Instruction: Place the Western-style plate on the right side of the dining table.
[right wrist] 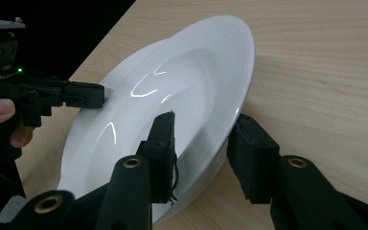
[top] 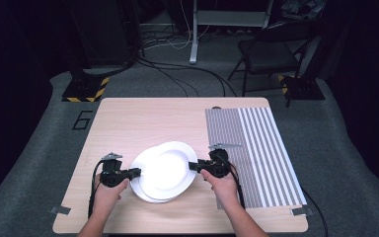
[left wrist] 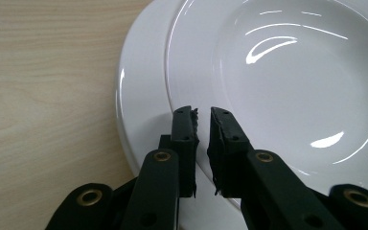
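Note:
Two white plates are stacked off-centre on the wooden table [top: 143, 118]. The upper plate [top: 170, 168] [left wrist: 292, 81] [right wrist: 172, 72] sits up and to the right of the lower plate [top: 139, 186] [left wrist: 141, 81]. My left gripper [top: 137, 172] [left wrist: 202, 115] [right wrist: 96, 96] comes in from the left and is shut on the upper plate's left rim. My right gripper [top: 193, 165] [right wrist: 203, 122] comes in from the right. One of its jaws lies over the plate's inner face and the other outside the rim, with a gap still showing.
A grey striped mat [top: 256, 148] covers the right part of the table, just behind my right hand. Beyond the table a folding chair [top: 269, 54] and a stand base with yellow-black tape [top: 85, 91] stand on the carpet. Bare wood lies behind the plates.

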{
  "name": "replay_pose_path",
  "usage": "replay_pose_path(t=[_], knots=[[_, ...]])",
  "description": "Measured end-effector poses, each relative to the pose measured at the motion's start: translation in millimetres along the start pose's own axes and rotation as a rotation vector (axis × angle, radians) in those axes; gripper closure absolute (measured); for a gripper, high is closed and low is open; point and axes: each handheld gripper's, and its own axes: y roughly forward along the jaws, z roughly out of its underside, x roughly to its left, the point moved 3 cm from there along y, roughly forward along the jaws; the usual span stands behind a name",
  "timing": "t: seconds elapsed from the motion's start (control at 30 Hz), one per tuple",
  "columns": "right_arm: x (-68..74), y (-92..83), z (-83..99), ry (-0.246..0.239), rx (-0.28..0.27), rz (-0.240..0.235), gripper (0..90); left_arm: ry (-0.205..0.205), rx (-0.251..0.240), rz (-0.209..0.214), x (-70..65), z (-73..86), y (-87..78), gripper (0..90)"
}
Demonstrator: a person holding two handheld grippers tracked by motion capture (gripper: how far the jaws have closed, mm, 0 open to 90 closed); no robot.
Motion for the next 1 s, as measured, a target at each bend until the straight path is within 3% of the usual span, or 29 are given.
replay_pose_path(t=[0.07,0.23,0.83,1.0], knots=[[1.2,-0.4,-0.2,-0.005,0.001,0.000,62.2,-0.019,0.003,0.057,-3.1,0.6,4.6,82.3],[2.4,-0.8,-0.2,-0.013,0.010,0.015,64.6,0.033,0.005,0.031,-12.2,-1.2,10.0,82.6],[-2.0,6.1,5.0,0.009,0.046,-0.009,68.2,0.042,-0.014,0.032,-12.5,-0.5,10.1,84.6],[-4.4,5.1,4.9,0.037,0.043,-0.043,70.2,0.039,-0.019,0.026,-11.7,-0.4,9.5,84.1]])
